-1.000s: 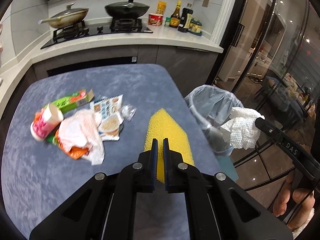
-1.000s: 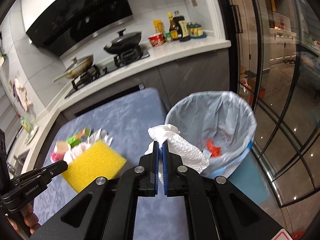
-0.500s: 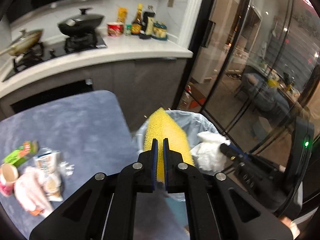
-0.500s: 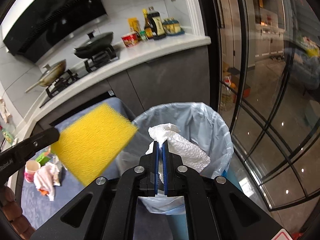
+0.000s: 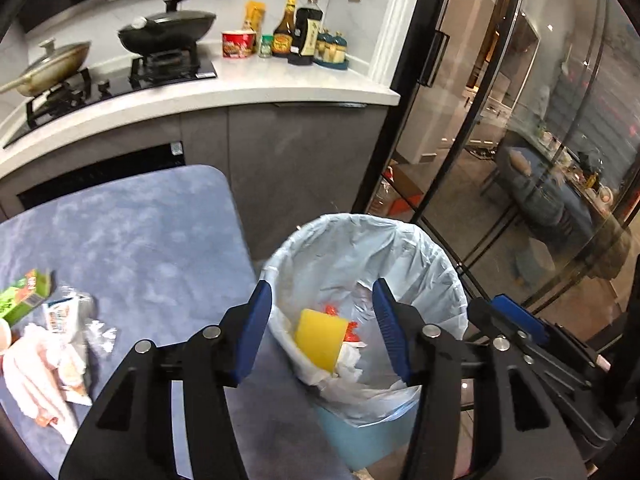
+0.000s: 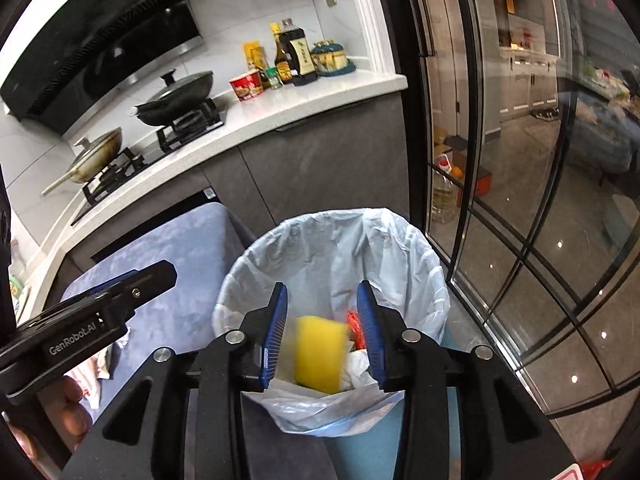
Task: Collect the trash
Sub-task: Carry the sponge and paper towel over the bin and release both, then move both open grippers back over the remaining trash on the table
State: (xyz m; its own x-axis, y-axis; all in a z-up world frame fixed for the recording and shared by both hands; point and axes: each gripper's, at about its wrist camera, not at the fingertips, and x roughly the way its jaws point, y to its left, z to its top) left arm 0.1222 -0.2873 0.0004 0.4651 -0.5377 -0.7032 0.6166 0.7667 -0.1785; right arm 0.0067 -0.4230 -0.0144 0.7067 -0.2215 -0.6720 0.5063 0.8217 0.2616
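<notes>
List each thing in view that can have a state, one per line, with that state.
Left gripper: jaws opening, nothing between them.
Right gripper: jaws opening, nothing gripped.
Yellow sponge: released, inside the bin.
White paper towel: crumpled, inside the bin.
Trash bin: uncovered, lined with a pale blue bag.
Black wok: lidded, on the stove.
Silver pan: lidded, on the stove.
Wrappers: lying on the blue table.
</notes>
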